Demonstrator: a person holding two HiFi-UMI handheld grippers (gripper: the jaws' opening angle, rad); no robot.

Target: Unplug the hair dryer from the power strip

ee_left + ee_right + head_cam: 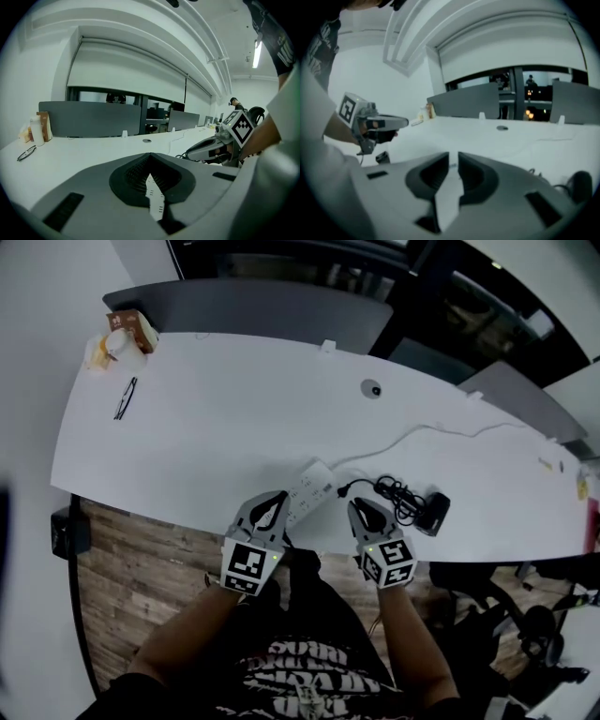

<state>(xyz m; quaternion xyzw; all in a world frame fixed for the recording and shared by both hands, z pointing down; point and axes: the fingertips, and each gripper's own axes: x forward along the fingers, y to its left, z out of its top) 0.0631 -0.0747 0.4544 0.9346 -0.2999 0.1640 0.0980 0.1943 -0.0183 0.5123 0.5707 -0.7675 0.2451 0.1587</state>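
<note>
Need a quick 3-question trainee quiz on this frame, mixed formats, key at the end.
1. True or false: in the head view, the hair dryer lies on the table to the right of the power strip.
2. What lies near the table's far left end? A) glasses B) a keyboard C) a mug
3. Fill in: in its own view, the left gripper has jaw tips that are ____ (touching / wide apart).

Key: 1 true; 2 A; 3 touching.
</note>
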